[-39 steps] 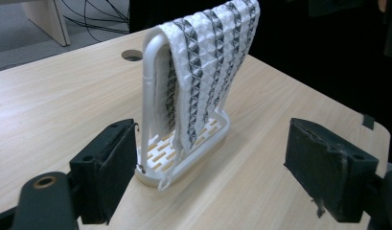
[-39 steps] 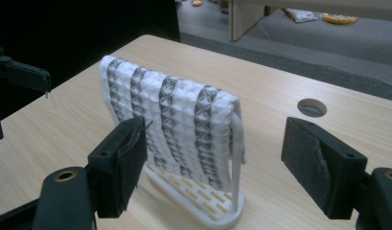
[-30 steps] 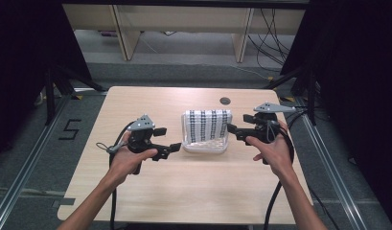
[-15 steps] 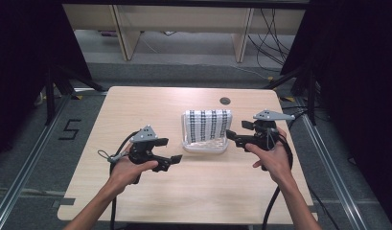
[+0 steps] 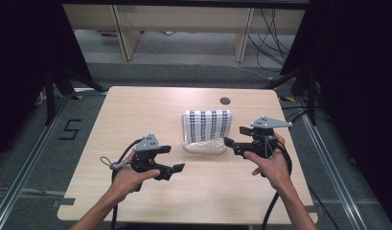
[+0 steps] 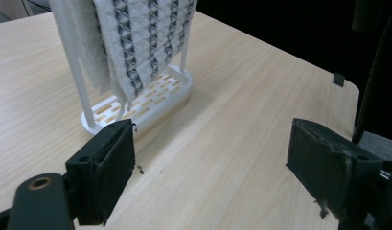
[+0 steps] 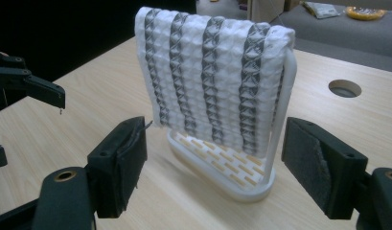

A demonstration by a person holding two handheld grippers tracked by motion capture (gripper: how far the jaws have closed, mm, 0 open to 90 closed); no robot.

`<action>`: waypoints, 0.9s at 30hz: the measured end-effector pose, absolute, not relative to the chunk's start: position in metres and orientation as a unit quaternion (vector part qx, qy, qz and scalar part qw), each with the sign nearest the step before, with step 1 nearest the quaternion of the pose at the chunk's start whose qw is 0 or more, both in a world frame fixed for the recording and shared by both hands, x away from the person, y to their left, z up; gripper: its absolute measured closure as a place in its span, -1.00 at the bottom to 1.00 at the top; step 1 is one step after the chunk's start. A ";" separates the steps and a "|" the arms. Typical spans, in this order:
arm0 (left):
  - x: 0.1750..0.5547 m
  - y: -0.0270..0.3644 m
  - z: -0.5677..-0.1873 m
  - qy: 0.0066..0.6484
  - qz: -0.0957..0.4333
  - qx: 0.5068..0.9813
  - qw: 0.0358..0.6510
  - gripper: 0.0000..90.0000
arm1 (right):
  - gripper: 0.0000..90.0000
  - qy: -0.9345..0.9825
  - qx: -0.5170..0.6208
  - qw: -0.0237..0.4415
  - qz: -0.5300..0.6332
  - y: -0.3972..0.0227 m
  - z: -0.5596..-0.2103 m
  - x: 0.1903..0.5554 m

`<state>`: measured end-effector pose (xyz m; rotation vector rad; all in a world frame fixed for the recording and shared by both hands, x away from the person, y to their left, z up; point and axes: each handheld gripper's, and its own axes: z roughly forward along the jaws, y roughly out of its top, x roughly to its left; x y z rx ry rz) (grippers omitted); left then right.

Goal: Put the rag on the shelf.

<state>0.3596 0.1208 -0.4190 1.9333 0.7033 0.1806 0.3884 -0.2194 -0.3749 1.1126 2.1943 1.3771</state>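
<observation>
A white cloth with dark stripes [image 5: 207,125] hangs over a small white rack [image 5: 205,146] at the middle of the wooden table [image 5: 136,115]. The cloth [image 7: 213,79] drapes to just above the rack's slotted base [image 7: 222,172]. My right gripper [image 5: 236,139] stands open just right of the rack, jaws pointing at it, nothing between them. My left gripper [image 5: 170,160] is open near the table's front left of the rack, jaws empty. In the left gripper view the cloth [image 6: 131,43] and rack base [image 6: 145,98] lie ahead to the left.
A round cable hole [image 5: 225,101] sits in the table behind the rack. Cables trail from both grippers off the front edge. Dark curtains and frame legs flank the table; the floor has a "5" mark [image 5: 69,129] at left.
Both grippers have drawn back toward the front of the table, away from the rack. The left one moved farther down and left. The cloth and rack have not moved.
</observation>
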 end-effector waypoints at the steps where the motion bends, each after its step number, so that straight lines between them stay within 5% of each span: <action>1: 0.356 0.121 -0.421 0.293 0.076 0.807 0.507 -0.64 | -0.46 0.767 0.401 0.152 0.478 -0.218 -0.376 0.382; 27: 0.327 0.139 -0.456 0.307 0.071 0.806 0.501 -0.64 | -0.59 0.793 0.386 0.116 0.458 -0.211 -0.420 0.343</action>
